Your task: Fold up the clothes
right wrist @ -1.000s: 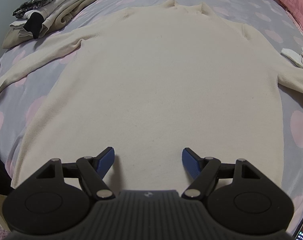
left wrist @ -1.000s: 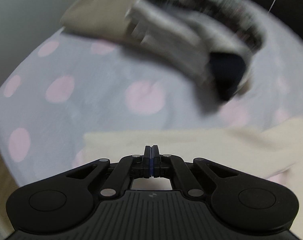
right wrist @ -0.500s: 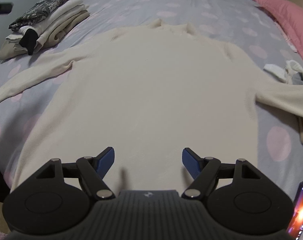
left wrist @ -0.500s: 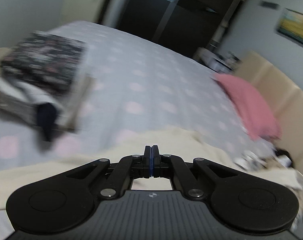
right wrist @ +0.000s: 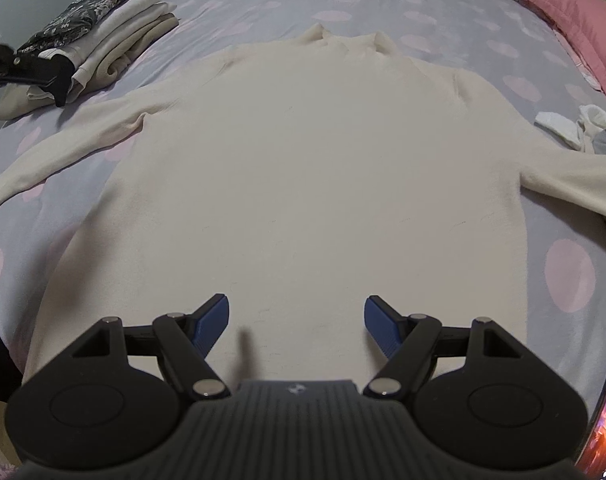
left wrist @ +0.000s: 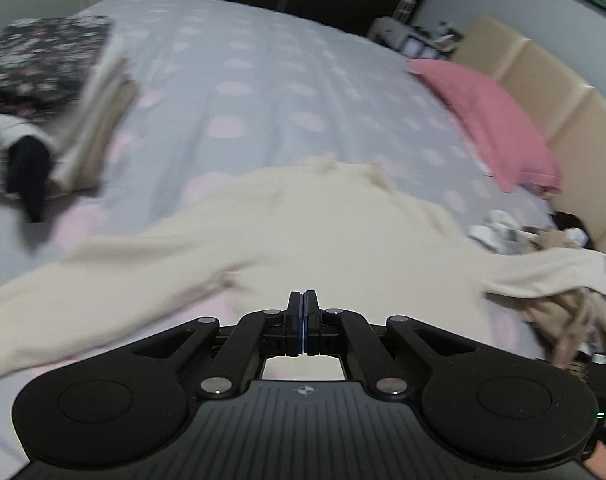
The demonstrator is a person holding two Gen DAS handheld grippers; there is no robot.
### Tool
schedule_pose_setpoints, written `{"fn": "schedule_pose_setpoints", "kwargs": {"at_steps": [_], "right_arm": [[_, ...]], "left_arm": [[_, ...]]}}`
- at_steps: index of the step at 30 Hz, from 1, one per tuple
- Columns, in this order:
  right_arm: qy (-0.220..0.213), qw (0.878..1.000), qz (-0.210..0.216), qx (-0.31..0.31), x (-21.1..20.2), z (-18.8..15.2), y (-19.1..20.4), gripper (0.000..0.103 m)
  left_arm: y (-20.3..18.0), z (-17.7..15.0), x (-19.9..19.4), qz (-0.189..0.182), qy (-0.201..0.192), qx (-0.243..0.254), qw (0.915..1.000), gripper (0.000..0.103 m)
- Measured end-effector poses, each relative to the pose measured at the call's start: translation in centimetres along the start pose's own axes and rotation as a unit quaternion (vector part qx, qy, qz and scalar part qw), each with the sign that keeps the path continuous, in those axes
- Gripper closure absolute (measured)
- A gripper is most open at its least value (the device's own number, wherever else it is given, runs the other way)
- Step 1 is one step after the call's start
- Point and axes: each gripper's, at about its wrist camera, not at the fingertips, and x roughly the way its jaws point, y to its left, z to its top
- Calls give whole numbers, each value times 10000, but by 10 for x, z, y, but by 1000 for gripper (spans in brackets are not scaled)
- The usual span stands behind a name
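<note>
A cream long-sleeved sweater [right wrist: 311, 168] lies spread flat on the bed, collar away from me, both sleeves stretched out sideways. It also shows in the left wrist view [left wrist: 303, 236]. My right gripper [right wrist: 297, 316] is open and empty, hovering over the sweater's bottom hem. My left gripper [left wrist: 303, 300] is shut with nothing between its fingers, above the sweater's left side near the armpit. The left gripper also shows at the left edge of the right wrist view [right wrist: 11, 68].
A stack of folded clothes [right wrist: 99, 44] sits at the bed's far left, also in the left wrist view [left wrist: 43, 92]. A pink pillow [right wrist: 571, 20] lies far right. Loose socks and garments [right wrist: 579, 128] lie by the right sleeve. A grey spotted sheet [left wrist: 263, 92] covers the bed.
My left gripper has swung from facing the folded stack round to face the sweater and moved over it. My right gripper has drawn back a little, still open.
</note>
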Motion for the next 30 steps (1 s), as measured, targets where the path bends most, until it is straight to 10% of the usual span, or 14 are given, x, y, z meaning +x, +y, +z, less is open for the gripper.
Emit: {"fn": "schedule_pose_setpoints", "kwargs": {"at_steps": [7,15,23,30], "right_arm": [[138,9998,71,-97,9,-2,8,26],[136,9999,83,-43,11,0,11,25],[114,9998,145,-89,8,-1,12,25],[140,9997,160,-118,9,-2,14,25]], "left_arm": [[106,13,-25,1104,-23,-758,9910,103],[216,-9,-42,1844,59,-2090,9603,102],[292,-52,-29,2773,691,-2950,9118,85],[302,-63,-24,3479,925,-2818,8894,57]]}}
